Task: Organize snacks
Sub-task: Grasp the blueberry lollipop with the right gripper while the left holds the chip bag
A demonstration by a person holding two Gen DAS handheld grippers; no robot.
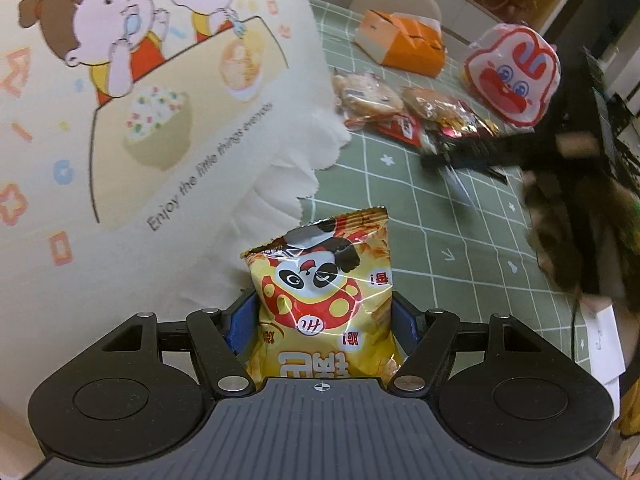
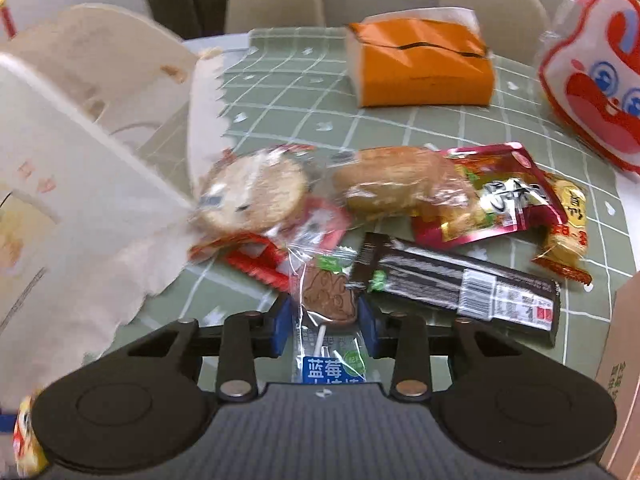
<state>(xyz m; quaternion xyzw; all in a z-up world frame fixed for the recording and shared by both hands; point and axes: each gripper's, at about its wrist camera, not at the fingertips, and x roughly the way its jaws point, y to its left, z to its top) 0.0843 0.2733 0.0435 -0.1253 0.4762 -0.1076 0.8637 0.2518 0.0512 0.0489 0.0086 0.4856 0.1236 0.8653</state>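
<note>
My left gripper (image 1: 324,304) is shut on a yellow panda snack packet (image 1: 320,264), which stands upright between the blue pads (image 1: 240,320). Just behind it, filling the left of that view, is a big white paper bag (image 1: 120,120) printed with cartoon children. My right gripper (image 2: 324,320) is shut on a wrapped lollipop (image 2: 330,300) with a blue label, its stick pointing back at the camera. It hovers at the near edge of the snack pile on the green checked tablecloth (image 2: 280,92). The right gripper (image 1: 460,160) shows as a dark blur in the left wrist view.
The pile holds a round cracker pack (image 2: 248,192), a wrapped bun (image 2: 396,180), a red packet (image 2: 500,192), a dark chocolate bar (image 2: 460,284) and a yellow packet (image 2: 568,224). Behind stand an orange tissue box (image 2: 420,64) and a red-and-white cartoon bag (image 2: 592,92). A cardboard box (image 2: 624,360) is at right.
</note>
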